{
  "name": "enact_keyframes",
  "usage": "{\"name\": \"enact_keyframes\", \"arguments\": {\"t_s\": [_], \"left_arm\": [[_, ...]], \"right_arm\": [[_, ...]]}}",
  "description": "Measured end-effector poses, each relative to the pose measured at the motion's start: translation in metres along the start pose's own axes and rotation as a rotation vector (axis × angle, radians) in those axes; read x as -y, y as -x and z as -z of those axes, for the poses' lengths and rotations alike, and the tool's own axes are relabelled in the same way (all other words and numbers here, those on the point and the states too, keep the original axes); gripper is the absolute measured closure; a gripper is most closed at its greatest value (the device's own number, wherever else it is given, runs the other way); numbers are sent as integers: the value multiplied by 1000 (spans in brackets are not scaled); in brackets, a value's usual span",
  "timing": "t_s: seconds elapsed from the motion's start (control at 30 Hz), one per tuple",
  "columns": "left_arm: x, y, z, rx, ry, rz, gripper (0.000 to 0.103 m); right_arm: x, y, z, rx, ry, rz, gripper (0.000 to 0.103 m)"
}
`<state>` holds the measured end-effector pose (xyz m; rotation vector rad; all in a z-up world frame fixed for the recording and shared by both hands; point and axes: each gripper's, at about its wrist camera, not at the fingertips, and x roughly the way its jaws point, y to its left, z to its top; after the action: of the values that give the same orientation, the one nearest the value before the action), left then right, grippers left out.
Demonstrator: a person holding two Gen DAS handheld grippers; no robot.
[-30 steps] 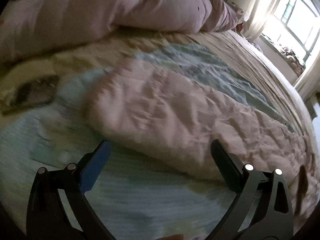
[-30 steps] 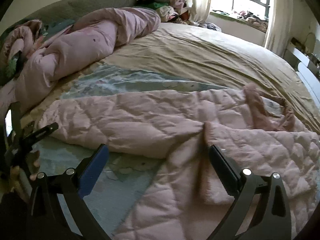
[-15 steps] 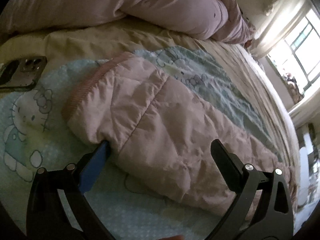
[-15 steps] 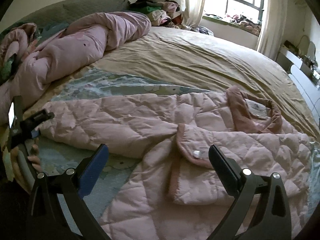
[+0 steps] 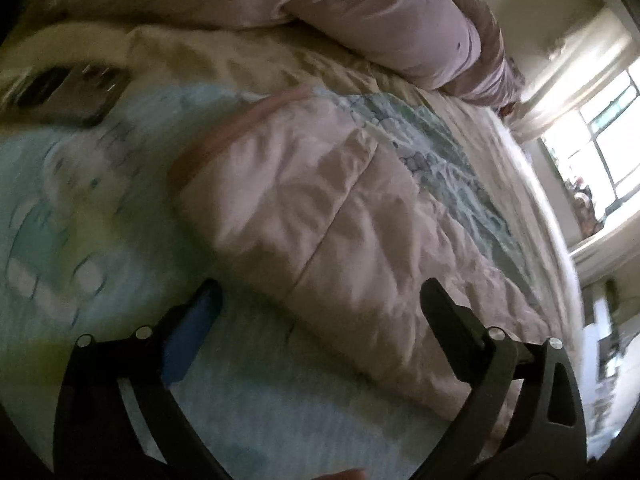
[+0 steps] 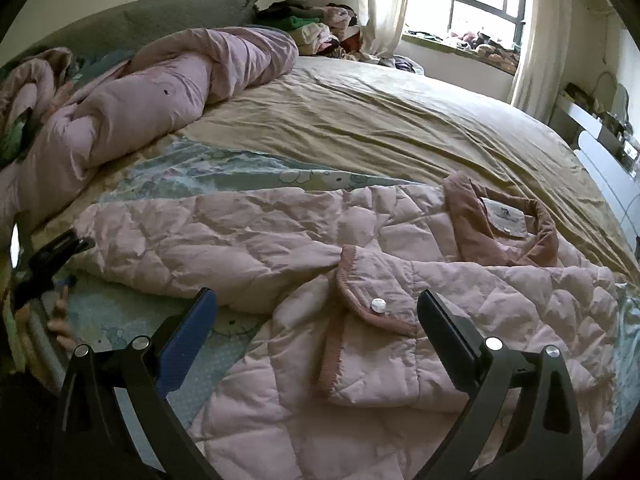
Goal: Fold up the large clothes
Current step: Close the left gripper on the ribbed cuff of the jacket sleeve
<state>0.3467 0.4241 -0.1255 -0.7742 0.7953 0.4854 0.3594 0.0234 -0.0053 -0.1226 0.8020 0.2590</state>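
The pink puffy jacket (image 6: 400, 320) lies spread out flat on the bed, on top of a blue cartoon sheet (image 6: 116, 320). One sleeve (image 5: 320, 208) stretches out toward 9 o'clock in my right view, and the collar (image 6: 508, 220) sits at about 2 o'clock. My left gripper (image 5: 320, 308) is wide open over the sleeve end and holds nothing. My right gripper (image 6: 316, 312) is wide open too, over the snap flap (image 6: 376, 300), holding nothing. A phone (image 5: 76, 92) lies at 10 o'clock in my left view. A rolled pink blanket (image 6: 160, 92) lies at the far side.
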Motion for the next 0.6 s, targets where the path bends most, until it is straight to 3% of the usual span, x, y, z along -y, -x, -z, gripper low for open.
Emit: {"name": "enact_keyframes", "arguments": {"t_s": [0.1, 0.23, 0.27, 0.33, 0.43, 0.6], "left_arm": [[11, -7, -7, 8, -34, -36, 11], [23, -16, -14, 13, -105, -94, 46], [23, -18, -15, 7, -113, -99, 49], [19, -21, -18, -2, -107, -100, 65], [16, -21, -19, 3, -99, -91, 81], [13, -15, -18, 18, -80, -61, 90]], "right_arm": [[3, 2, 0, 6, 8, 14, 4], [10, 6, -1, 16, 1, 27, 4], [13, 7, -1, 21, -5, 28, 4], [18, 10, -1, 29, -19, 32, 4], [24, 12, -1, 32, -33, 39, 4], [28, 15, -1, 40, -33, 49, 4]]}}
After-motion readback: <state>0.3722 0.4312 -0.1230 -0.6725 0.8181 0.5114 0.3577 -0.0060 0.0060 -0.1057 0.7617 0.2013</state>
